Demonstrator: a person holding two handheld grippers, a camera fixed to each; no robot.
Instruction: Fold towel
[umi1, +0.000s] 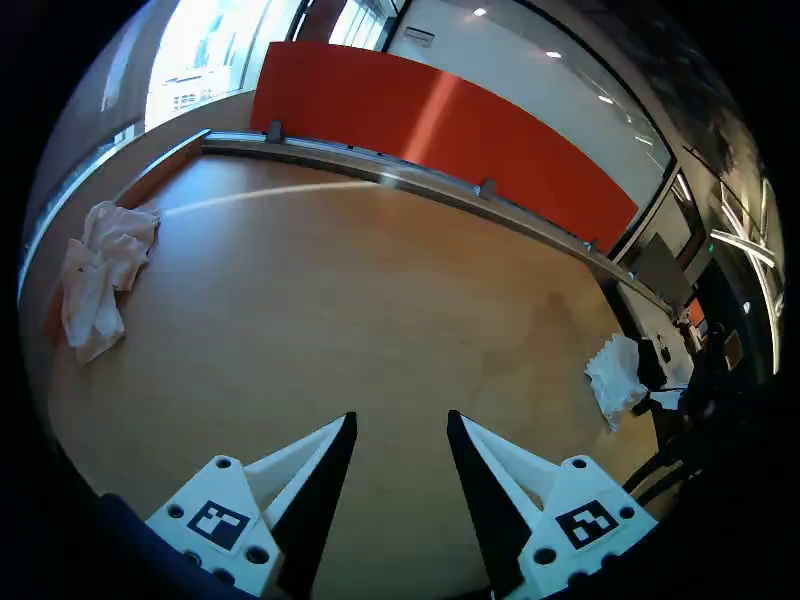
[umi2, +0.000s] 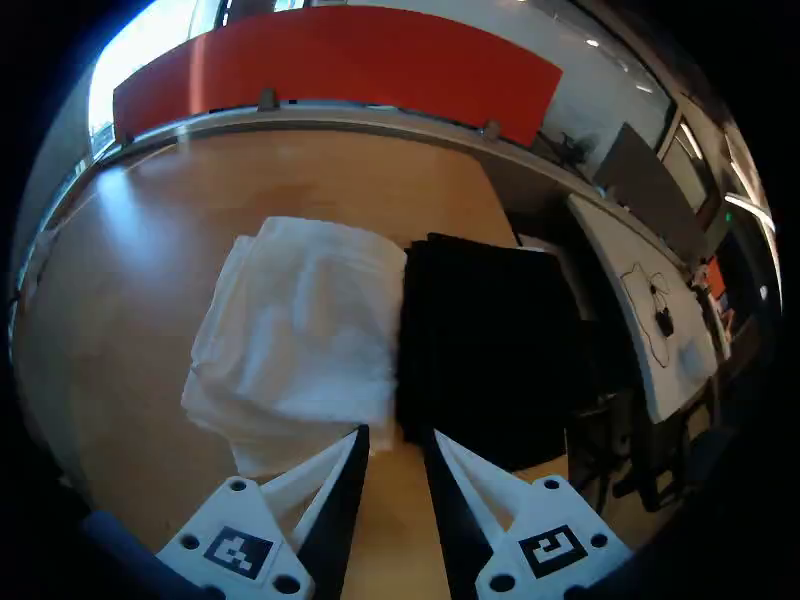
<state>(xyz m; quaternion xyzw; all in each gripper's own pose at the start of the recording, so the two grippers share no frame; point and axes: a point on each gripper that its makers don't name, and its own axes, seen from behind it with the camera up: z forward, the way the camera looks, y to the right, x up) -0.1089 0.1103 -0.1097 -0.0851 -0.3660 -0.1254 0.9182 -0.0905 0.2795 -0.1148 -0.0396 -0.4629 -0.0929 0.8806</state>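
Note:
A folded white towel lies in a thick stack on the wooden table, just beyond my right gripper. That gripper is open by a narrow gap with nothing between its fingers, and its left fingertip reaches the stack's near edge. My left gripper hovers open over bare wood, holding nothing. A crumpled pale towel lies far off to its left near the table edge. A white towel sits at the right edge of the table in the left gripper view.
A black flat-topped thing sits tight against the folded towel's right side at the table's edge. A metal rail and a red panel close off the far side. Beyond the right edge stand a white desk and chairs.

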